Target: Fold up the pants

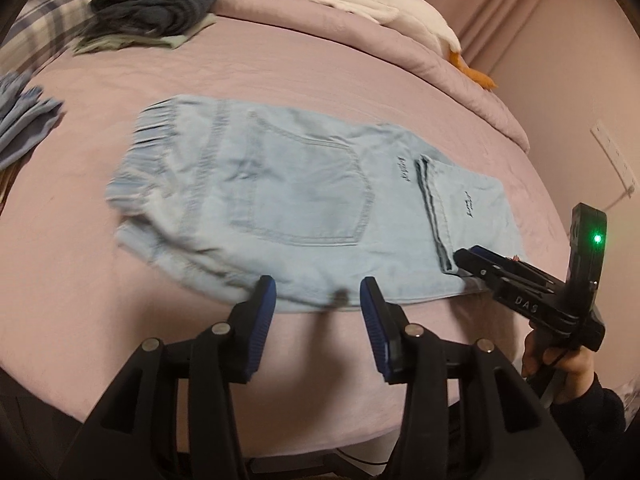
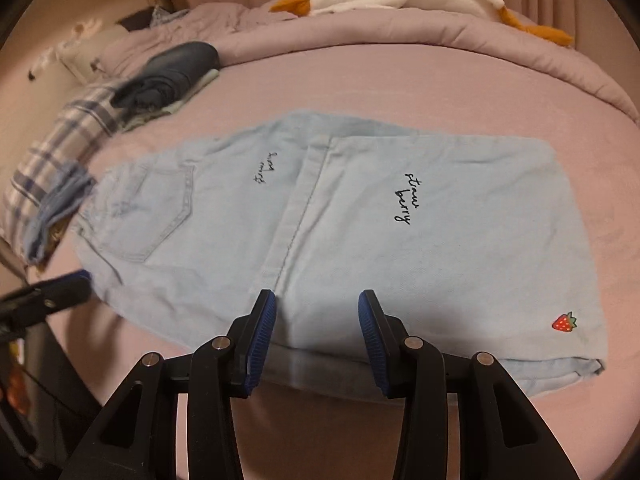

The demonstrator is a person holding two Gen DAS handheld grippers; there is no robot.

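Note:
Light blue denim pants lie folded on the pink bed, waistband to the left and leg hems doubled back on the right. My left gripper is open just short of the pants' near edge, nothing between its blue pads. A hand holds my right gripper at the near right hem corner. In the right wrist view the right gripper stands open over the near edge of the pants, its pads apart from the cloth. A strawberry patch marks the right corner. The left gripper shows blurred at the left.
A stack of dark folded clothes lies at the back left, beside plaid fabric and a crumpled blue garment. A white plush goose rests on the rolled quilt behind. The bed's front edge runs under both grippers.

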